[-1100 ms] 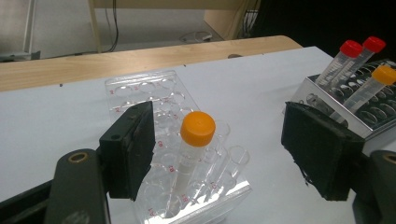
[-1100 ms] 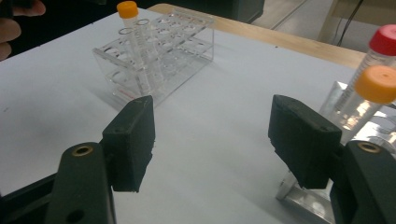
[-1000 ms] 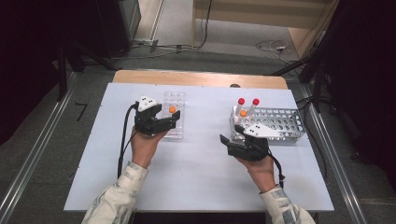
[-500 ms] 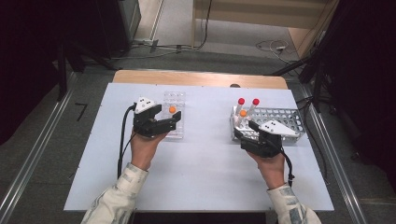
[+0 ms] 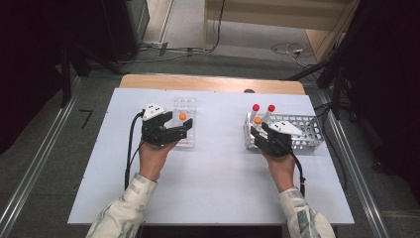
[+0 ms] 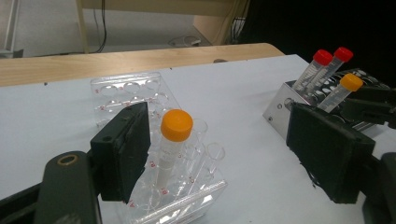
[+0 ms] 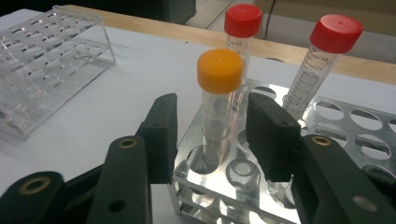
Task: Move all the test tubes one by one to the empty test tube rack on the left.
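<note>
My left gripper [image 5: 177,123] is open at the near end of a clear plastic rack [image 5: 184,105]. An orange-capped tube [image 6: 175,140] stands upright in that rack, just beside the left jaw and between the wide-open jaws [image 6: 224,149]. My right gripper [image 5: 258,130] is open at the left end of a metal rack [image 5: 309,130]. Its jaws [image 7: 212,135] stand on either side of a second orange-capped tube [image 7: 219,93] in that rack, with small gaps on both sides. Two red-capped tubes [image 7: 243,28] [image 7: 327,51] lean in holes just behind it.
Both racks rest on a white table [image 5: 218,168] with a wooden strip [image 5: 213,83] along its far edge. The metal rack has several vacant holes [image 7: 369,116] to the right. Cables [image 5: 130,148] trail from both grippers toward the person.
My right gripper has moved forward and right to the metal rack, so its jaws now flank the orange-capped tube. The left gripper has stayed at the clear rack.
</note>
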The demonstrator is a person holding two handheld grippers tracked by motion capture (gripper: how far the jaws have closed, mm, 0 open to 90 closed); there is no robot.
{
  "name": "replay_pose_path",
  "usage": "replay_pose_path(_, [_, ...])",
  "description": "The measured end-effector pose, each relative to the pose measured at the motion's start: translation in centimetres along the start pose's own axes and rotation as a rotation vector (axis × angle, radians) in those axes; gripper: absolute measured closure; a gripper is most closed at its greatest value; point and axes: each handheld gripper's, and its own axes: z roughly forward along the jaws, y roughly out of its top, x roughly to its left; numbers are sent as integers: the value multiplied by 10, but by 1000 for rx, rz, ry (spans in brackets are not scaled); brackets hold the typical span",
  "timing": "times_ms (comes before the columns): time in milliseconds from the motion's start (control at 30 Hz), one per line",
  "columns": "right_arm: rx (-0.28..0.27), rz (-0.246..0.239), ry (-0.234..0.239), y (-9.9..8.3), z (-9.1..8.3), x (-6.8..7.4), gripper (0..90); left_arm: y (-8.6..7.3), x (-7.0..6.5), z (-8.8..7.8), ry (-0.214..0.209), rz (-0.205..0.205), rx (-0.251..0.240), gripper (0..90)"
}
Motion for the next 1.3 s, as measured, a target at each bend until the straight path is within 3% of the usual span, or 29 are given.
replay_pose_path(233, [2,5,-15,-1,10,-2,617,0,0,0,3,0,2,224])
replay_pose_path(833, [10,-18,-17,2,15,0,707,-1,-1,0,3,3,4,224])
replay_pose_path(1300, [-43,-19,-20,23,-6,-2,707,-1,-1,0,20,2,5,190])
